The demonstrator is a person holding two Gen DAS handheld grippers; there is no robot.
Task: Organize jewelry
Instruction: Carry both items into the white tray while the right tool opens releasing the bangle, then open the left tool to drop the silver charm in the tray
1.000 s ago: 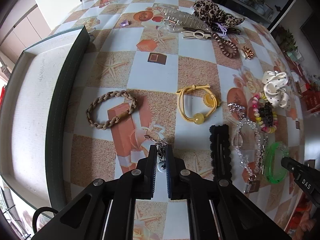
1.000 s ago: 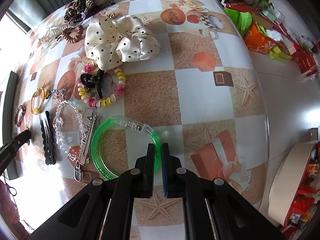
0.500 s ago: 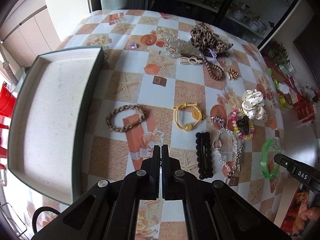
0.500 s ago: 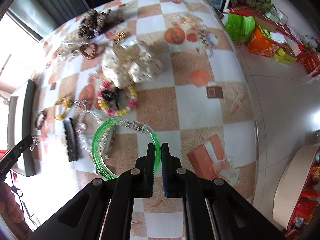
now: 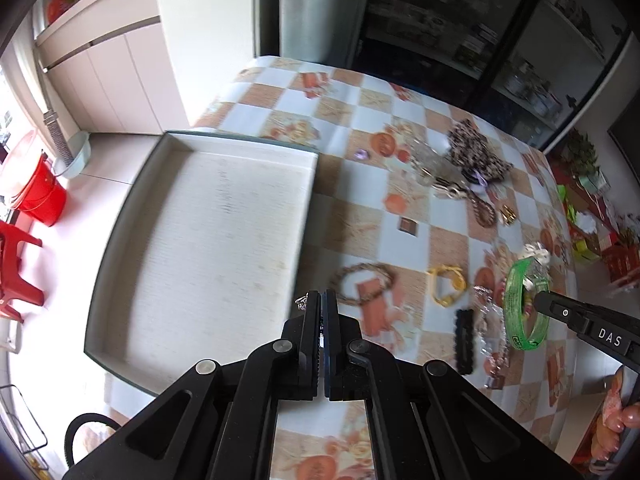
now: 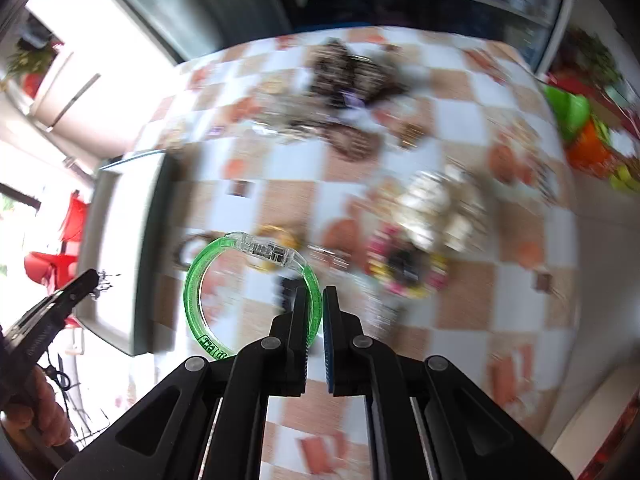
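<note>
My left gripper [image 5: 321, 300] is shut on a small silver charm piece [image 5: 301, 302] and holds it high over the right edge of the open box [image 5: 208, 240]. My right gripper [image 6: 321, 300] is shut on the green bangle [image 6: 196, 292] and holds it in the air above the table. The bangle also shows in the left wrist view [image 5: 516, 304], with the right gripper [image 5: 538, 300] behind it. The left gripper [image 6: 94, 276] shows at the left of the right wrist view, next to the box [image 6: 116, 248].
On the checkered table lie a braided bracelet [image 5: 362, 282], a yellow hair tie [image 5: 446, 284], a black clip [image 5: 464, 340], a crystal chain [image 5: 490, 328], a leopard scrunchie [image 5: 476, 152] and a white dotted scrunchie [image 6: 436, 208]. A red bucket [image 5: 38, 196] stands on the floor.
Both grippers have risen well above the table with their pieces. The left one has swung left to the box edge. The right one carries the bangle leftward; its view is blurred.
</note>
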